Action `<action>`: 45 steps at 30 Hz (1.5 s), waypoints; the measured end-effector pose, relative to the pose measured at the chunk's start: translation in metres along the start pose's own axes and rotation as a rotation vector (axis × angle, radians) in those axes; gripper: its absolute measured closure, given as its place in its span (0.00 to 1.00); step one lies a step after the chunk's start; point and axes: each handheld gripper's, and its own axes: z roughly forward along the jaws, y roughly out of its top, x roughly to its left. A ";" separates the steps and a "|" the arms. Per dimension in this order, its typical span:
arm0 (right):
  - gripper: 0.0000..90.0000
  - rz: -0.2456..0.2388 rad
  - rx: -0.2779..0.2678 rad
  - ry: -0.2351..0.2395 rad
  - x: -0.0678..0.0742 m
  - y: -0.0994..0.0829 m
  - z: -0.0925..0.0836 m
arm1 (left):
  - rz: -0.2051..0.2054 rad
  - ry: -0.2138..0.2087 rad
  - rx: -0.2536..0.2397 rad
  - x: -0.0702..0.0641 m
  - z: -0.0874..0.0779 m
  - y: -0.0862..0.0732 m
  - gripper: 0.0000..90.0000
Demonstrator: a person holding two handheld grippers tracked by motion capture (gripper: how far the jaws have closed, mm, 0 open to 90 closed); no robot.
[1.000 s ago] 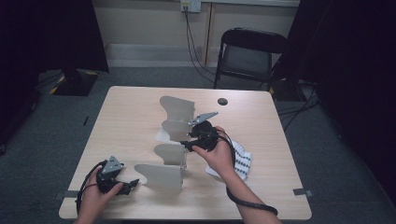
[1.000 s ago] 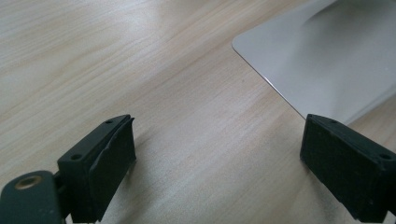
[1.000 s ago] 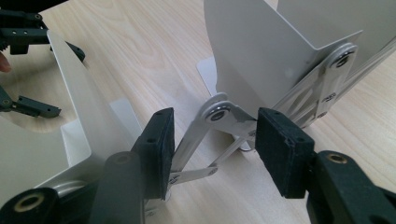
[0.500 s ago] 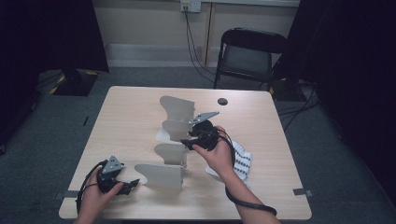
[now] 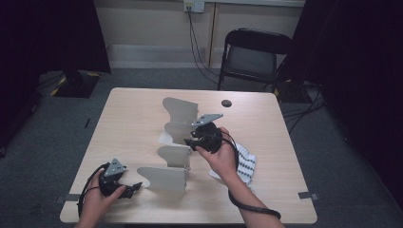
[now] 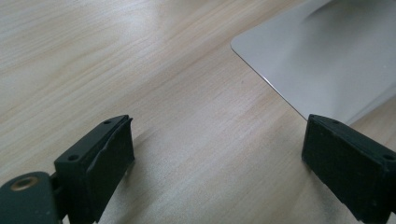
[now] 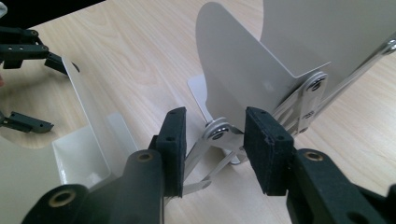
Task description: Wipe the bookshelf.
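One white metal rack (image 5: 173,145) stands on the desk (image 5: 128,123), near its middle: four curved panels joined by a scissor linkage. Two tongs work by it. The right tongs (image 5: 189,141) sit against the rack's right side, at the second panel from the near end; their jaws have just been closing and now straddle a linkage rivet (image 7: 217,129) without visibly pressing on it. The left tongs (image 5: 137,185) rest on the desk just left of the rack's nearest panel, jaws wide apart with nothing between them. One white cloth with dark dots (image 5: 244,164) lies right of the rack, under the right forearm. One small dark disc (image 5: 226,102) lies beyond the rack. The desk is pale wood grain. Beyond the rack stand one black folding chair (image 5: 254,57), grey carpet and dark curtains.
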 end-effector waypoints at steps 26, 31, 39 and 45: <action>0.86 0.047 -0.038 -0.075 -0.003 0.008 -0.015 | -0.005 -0.006 -0.001 0.000 0.001 0.001 0.08; 0.82 0.051 -0.036 -0.082 -0.003 0.007 -0.014 | -0.002 -0.005 0.001 0.000 0.001 0.001 0.08; 0.75 0.065 -0.014 -0.067 -0.005 0.002 -0.007 | -0.002 -0.005 0.000 0.000 0.001 0.001 0.08; 0.70 0.068 0.020 -0.084 -0.002 -0.001 0.000 | 0.002 -0.003 0.002 0.000 0.001 0.001 0.08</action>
